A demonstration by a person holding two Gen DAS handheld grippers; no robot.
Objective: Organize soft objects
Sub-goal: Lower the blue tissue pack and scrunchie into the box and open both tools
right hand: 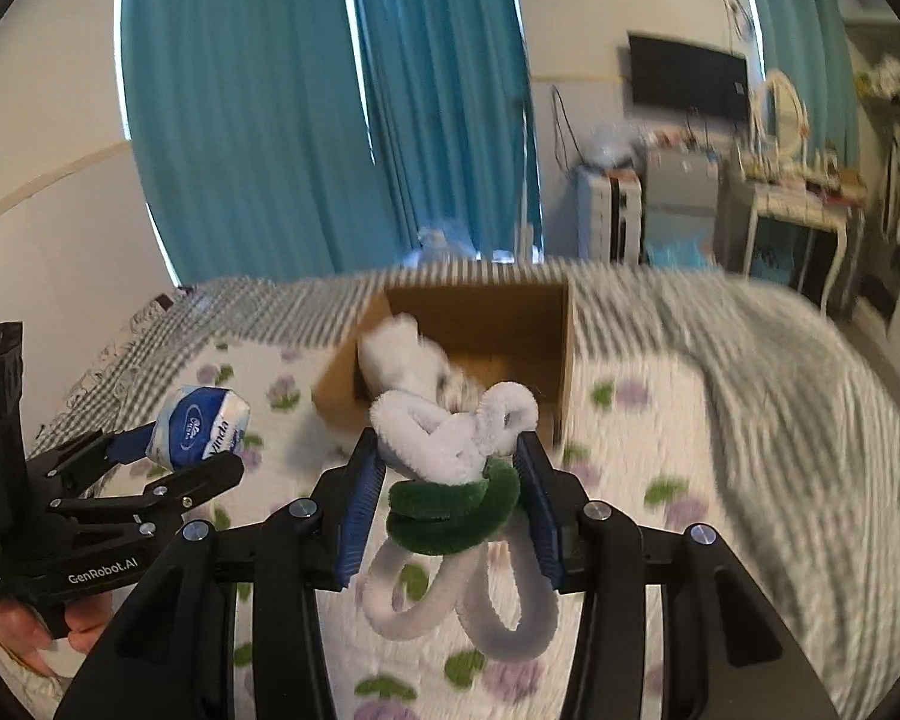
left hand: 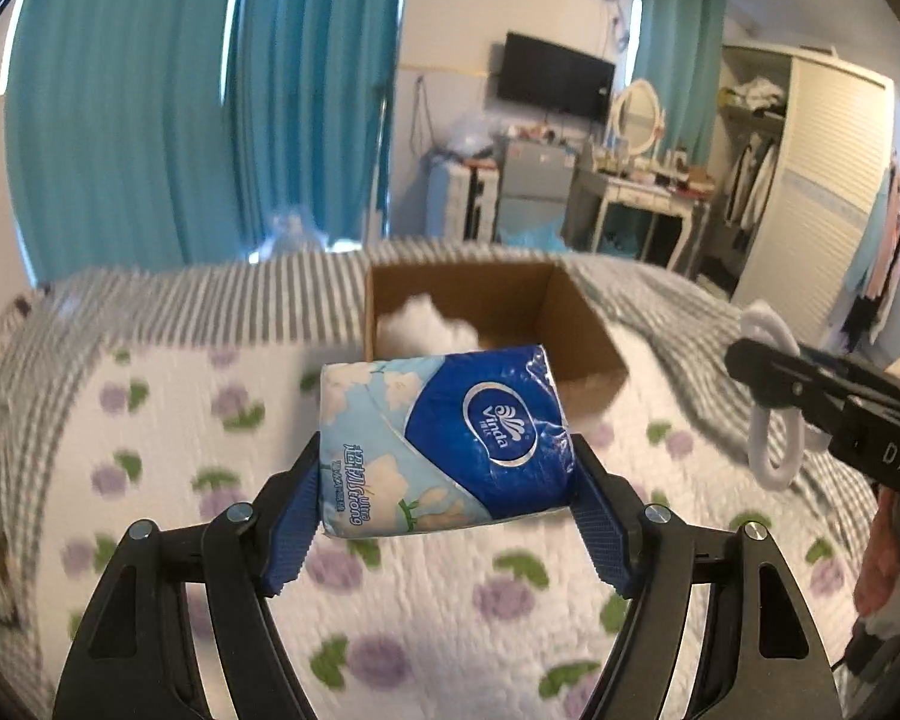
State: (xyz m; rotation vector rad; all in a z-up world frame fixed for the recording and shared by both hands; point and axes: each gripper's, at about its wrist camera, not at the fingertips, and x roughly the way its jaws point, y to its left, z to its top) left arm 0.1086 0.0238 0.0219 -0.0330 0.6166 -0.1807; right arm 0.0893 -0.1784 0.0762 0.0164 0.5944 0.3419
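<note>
My left gripper (left hand: pixel 447 471) is shut on a blue and white Vinda tissue pack (left hand: pixel 444 444) and holds it above the bed, just in front of an open cardboard box (left hand: pixel 576 324). White fluffy stuffing (left hand: pixel 426 321) lies in the box. My right gripper (right hand: pixel 450 468) is shut on a fuzzy pipe-cleaner flower (right hand: pixel 450 438), with white loops and a green coil, near the box (right hand: pixel 546 336). A white plush item (right hand: pixel 402 354) sits in the box. The left gripper (right hand: pixel 168 450) with the tissue pack (right hand: pixel 201 426) shows at the left of the right wrist view; the right gripper (left hand: pixel 762 360) shows at the right of the left wrist view.
The bed has a white quilt with purple flowers (left hand: pixel 150 420) and a grey striped blanket (right hand: pixel 780 372) behind and to the right. Teal curtains (left hand: pixel 180 120), a wall TV (left hand: pixel 555 84), a dressing table (left hand: pixel 642 180) and a wardrobe (left hand: pixel 810 180) stand beyond the bed.
</note>
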